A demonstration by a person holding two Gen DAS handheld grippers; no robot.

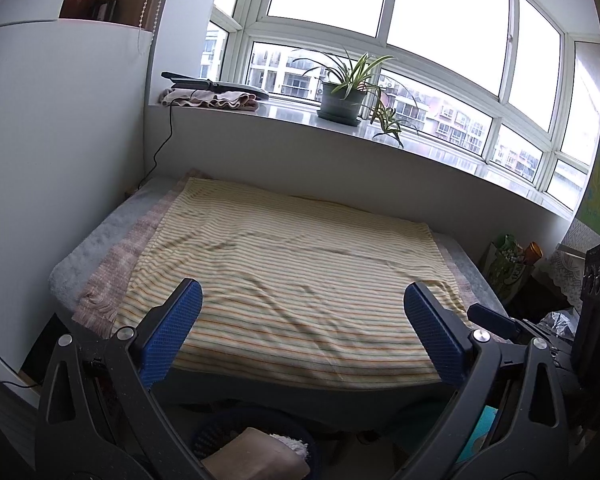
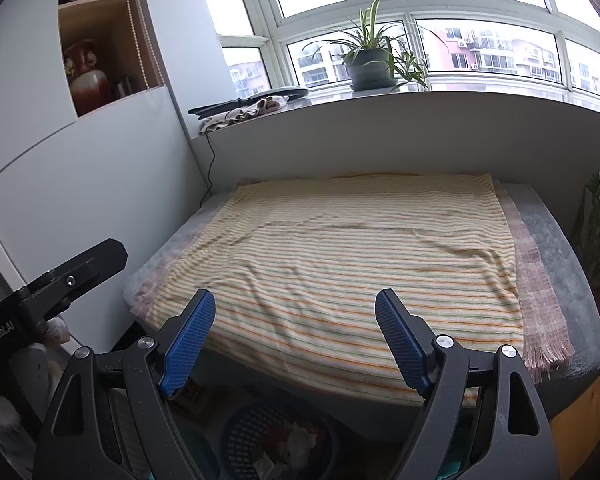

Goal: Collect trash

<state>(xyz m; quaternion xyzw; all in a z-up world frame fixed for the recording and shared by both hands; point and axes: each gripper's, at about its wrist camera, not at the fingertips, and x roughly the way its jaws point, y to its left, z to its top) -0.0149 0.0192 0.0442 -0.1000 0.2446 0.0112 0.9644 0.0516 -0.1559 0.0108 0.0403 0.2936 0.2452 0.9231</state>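
My left gripper [image 1: 302, 298] is open and empty, held above the near edge of a bed covered by a yellow striped blanket [image 1: 292, 272]. My right gripper [image 2: 296, 304] is open and empty over the same blanket [image 2: 360, 240]. A dark blue mesh waste basket [image 2: 276, 440] with crumpled paper inside stands on the floor below the bed's edge; its rim also shows in the left wrist view [image 1: 220, 432]. No loose trash shows on the blanket. The left gripper's black body shows at the left of the right wrist view [image 2: 60, 280].
A windowsill [image 1: 284, 114] behind the bed holds a potted plant [image 1: 342, 96], a folded cloth and a black device with a cord. A white cabinet [image 1: 52, 140] stands left of the bed. Bags and clutter [image 1: 512, 264] sit at its right.
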